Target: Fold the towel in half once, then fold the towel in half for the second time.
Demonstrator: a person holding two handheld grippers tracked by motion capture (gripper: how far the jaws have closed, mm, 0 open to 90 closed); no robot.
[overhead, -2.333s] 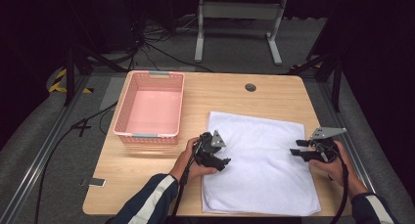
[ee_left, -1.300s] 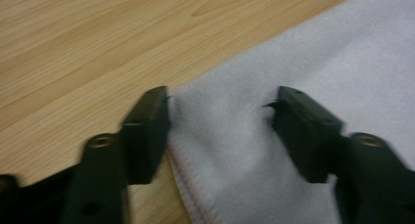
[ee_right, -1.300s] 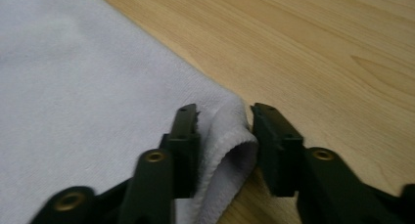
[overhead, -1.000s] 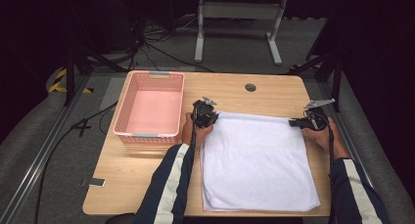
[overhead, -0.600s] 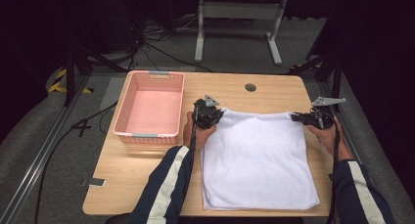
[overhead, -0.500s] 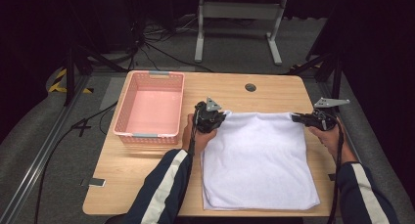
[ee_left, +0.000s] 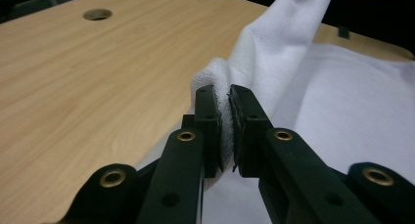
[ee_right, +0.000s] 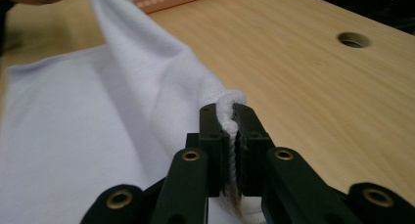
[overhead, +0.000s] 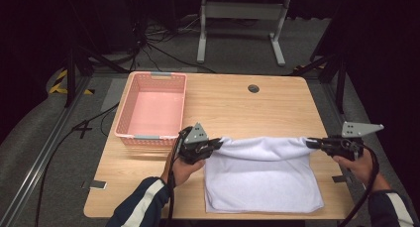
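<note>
A white towel point(overhead: 262, 175) lies on the front right of the wooden table point(overhead: 237, 103), its far edge lifted and stretched between both grippers. My left gripper point(overhead: 216, 144) is shut on the towel's far left corner point(ee_left: 215, 77), with cloth pinched between its black jaws. My right gripper point(overhead: 311, 143) is shut on the far right corner point(ee_right: 229, 104). The raised edge folds back toward me over the rest of the towel point(ee_right: 73, 136), which stays flat on the table.
A pink plastic basket point(overhead: 151, 110) stands empty at the table's left, just beyond my left hand. A round cable hole point(overhead: 253, 88) sits near the far edge. Bare wood stretches beyond the towel. Dark floor with cables and a metal stand surrounds the table.
Both grippers first went to the towel's far corners and closed on them, then came back toward me, lifting the far edge and folding it over the towel.
</note>
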